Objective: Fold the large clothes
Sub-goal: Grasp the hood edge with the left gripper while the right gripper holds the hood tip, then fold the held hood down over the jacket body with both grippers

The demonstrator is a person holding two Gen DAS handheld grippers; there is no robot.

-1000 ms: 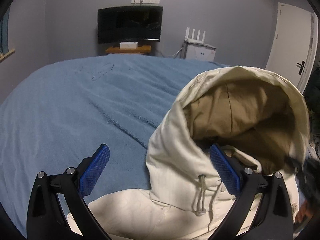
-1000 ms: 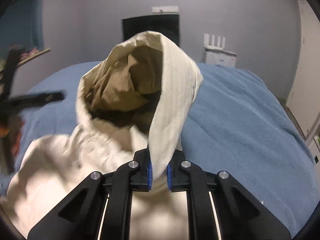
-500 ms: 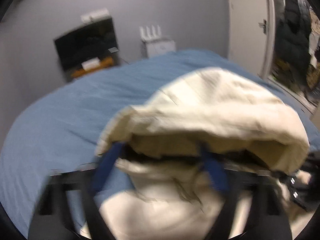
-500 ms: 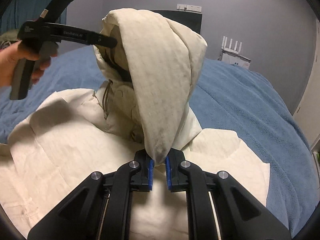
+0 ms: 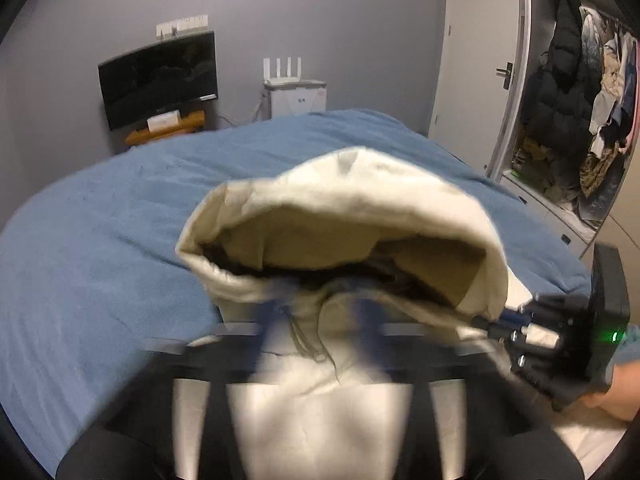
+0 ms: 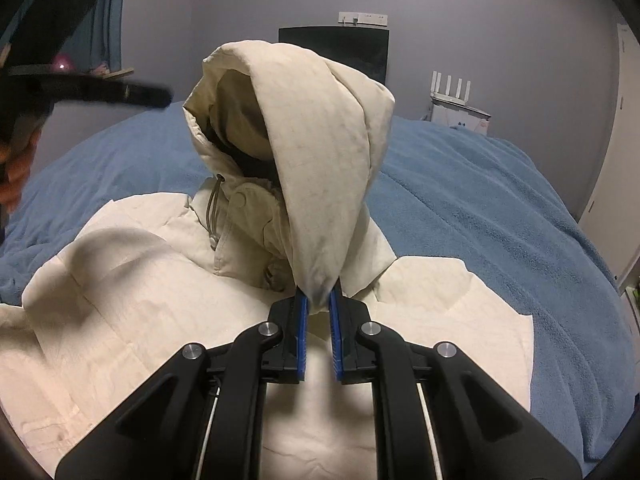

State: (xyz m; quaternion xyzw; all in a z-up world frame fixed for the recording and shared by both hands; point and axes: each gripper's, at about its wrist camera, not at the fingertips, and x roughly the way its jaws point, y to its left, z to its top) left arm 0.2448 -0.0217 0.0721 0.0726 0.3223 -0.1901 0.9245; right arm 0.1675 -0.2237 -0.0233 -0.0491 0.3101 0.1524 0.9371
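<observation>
While unseen rightward, wardrobe (image 5: pixel 580 120) leftward.

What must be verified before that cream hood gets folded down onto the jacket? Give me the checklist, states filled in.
1. Right gripper pinches the cream fabric hood at its rim: ok.
2. Left gripper off the hood; its fingers have just been opening, nothing gripped between them: ok.
3. Hood laid flat: not ok, it stands upright.
4. Cream jacket body spread on the blue fleece blanket: ok.
5. Grey drawstring clear of both grippers: ok.
</observation>
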